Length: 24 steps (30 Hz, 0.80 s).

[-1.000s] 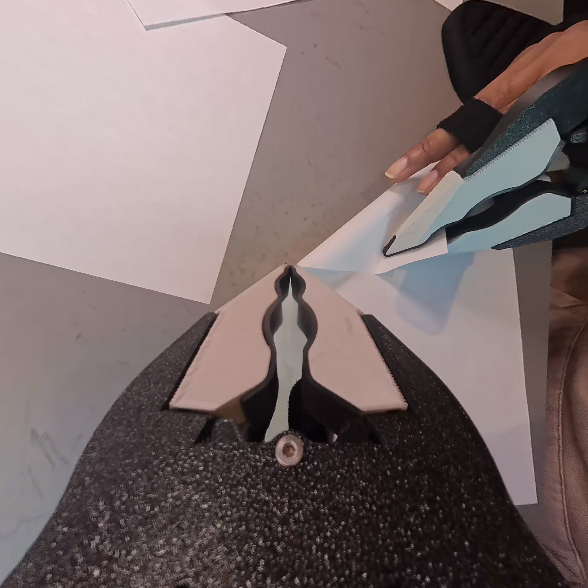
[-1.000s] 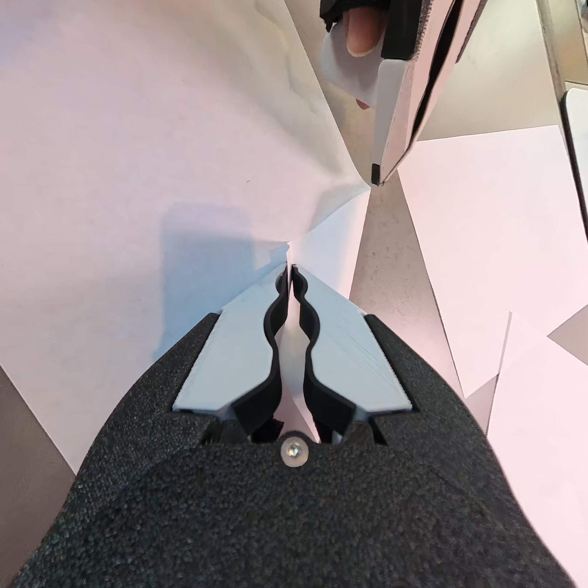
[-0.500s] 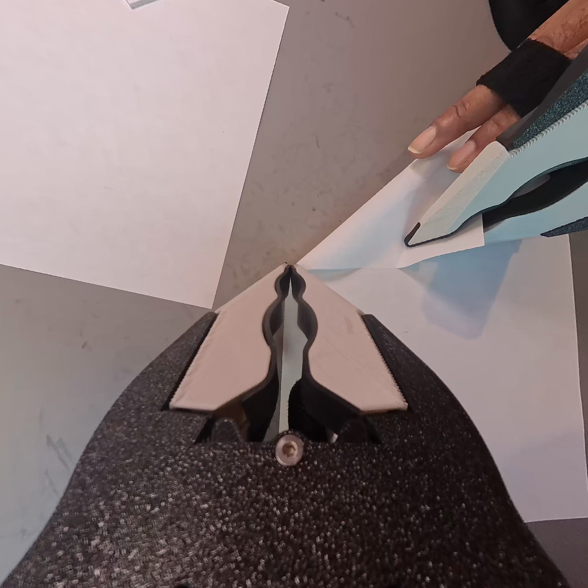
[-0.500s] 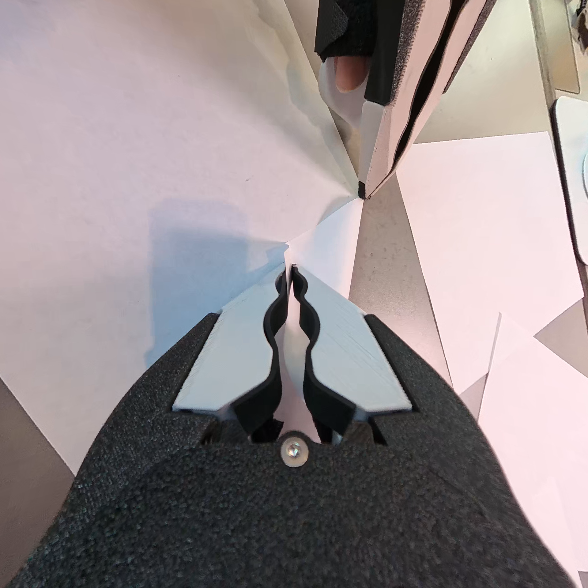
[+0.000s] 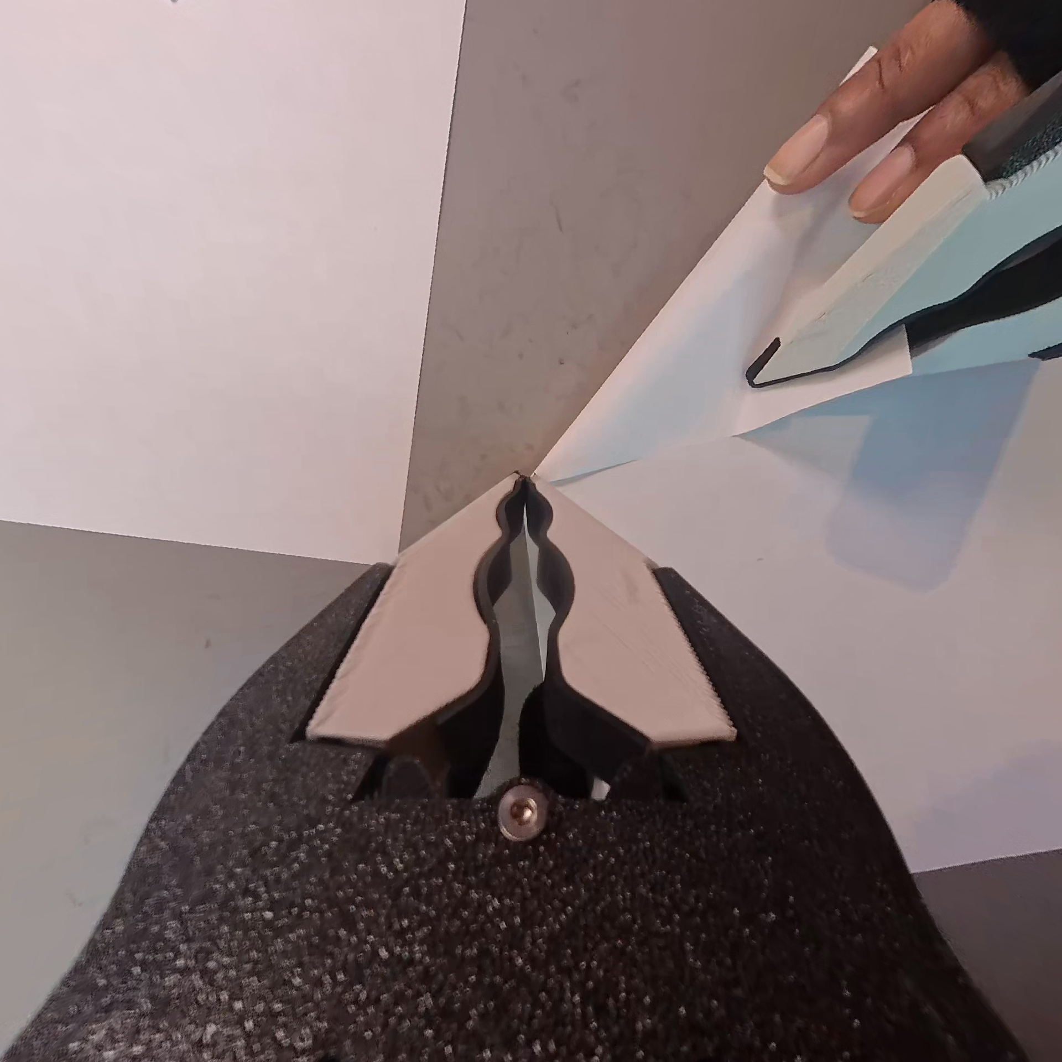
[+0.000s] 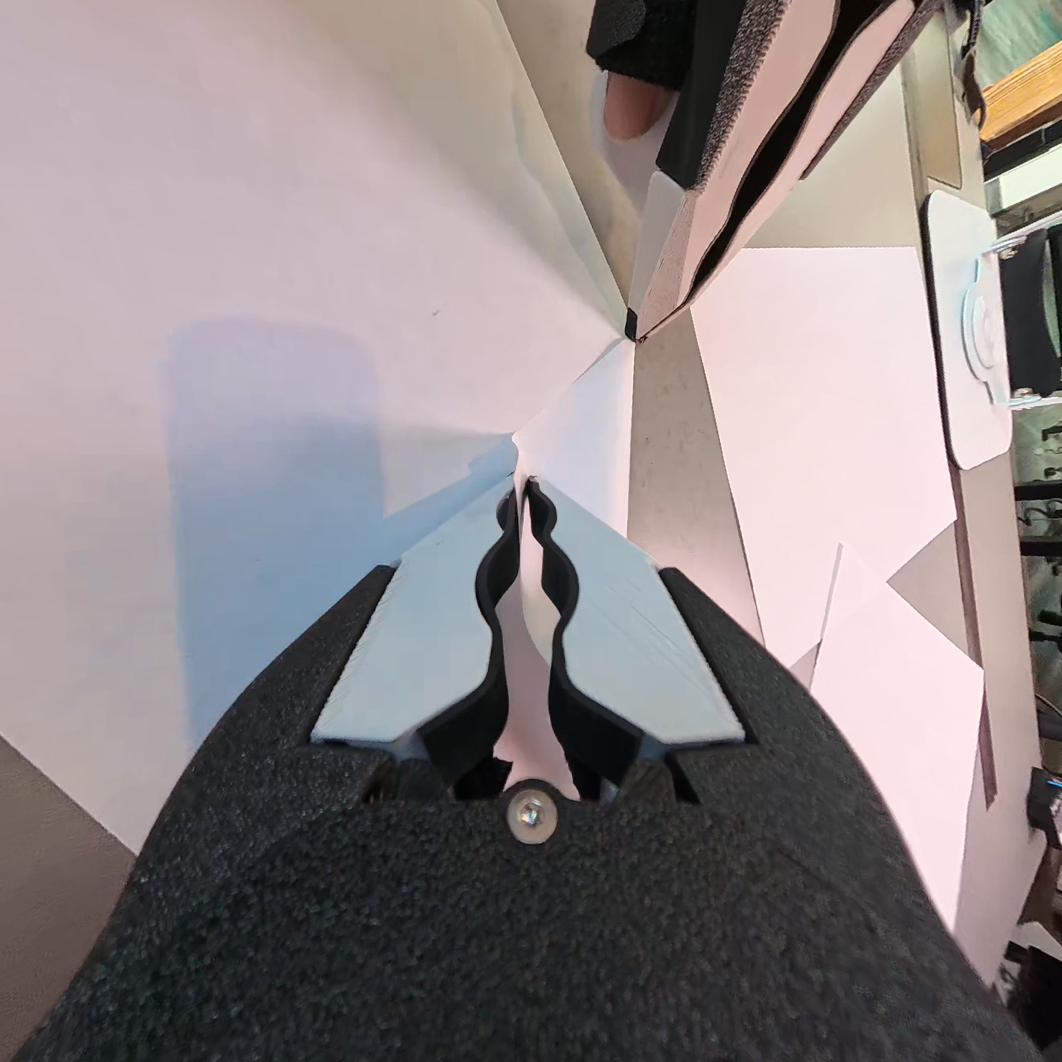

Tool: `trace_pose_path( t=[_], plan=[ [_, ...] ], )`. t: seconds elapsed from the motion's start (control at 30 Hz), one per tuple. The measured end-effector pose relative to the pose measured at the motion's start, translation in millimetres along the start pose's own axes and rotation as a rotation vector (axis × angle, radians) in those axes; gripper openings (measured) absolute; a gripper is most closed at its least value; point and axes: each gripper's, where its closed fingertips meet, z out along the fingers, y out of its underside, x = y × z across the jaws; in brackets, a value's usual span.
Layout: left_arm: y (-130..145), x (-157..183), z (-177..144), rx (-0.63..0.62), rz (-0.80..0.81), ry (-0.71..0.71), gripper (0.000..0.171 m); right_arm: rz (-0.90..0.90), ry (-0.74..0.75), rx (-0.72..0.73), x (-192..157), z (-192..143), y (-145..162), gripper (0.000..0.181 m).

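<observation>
Only your right wrist view shows the white pad (image 6: pixel 965 339). Both your left gripper (image 5: pixel 524 478) and right gripper (image 6: pixel 524 483) are clamped on the thin, creased paper sheet (image 5: pixel 804 661).

No writing, label, brand mark, number or sign can be read in either view. The white paper sheets (image 5: pixel 218 241) on the grey tabletop (image 5: pixel 506 230) are blank.
</observation>
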Motion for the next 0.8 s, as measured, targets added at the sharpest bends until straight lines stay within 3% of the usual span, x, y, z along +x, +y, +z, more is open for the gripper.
trace_pose_path(
  t=[0.23,0.37,0.47,0.63,0.7,0.8],
  plan=[
    [0.4,0.0,0.2,0.006,0.066,-0.038,0.0,-0.004,0.015,-0.023,-0.8,-14.0,16.8,0.003],
    [0.2,0.2,0.4,0.004,0.092,-0.05,0.0,0.027,-0.083,-0.043,-5.9,-39.1,25.5,0.023],
    [0.1,0.2,0.4,0.022,0.102,-0.045,0.0,0.165,-0.288,0.032,-7.4,-69.1,13.1,0.022],
    [-0.3,0.3,0.4,0.058,0.124,-0.038,0.0,0.382,-0.458,0.271,48.4,-96.6,-30.8,0.015],
    [-0.4,0.4,0.5,0.079,0.132,-0.035,0.0,0.447,-0.476,0.304,74.9,-84.4,-39.0,0.009],
    [-0.6,0.5,0.3,0.105,0.133,-0.028,0.0,0.5,-0.439,0.197,99.7,-28.0,-24.4,0.005]
  ],
)
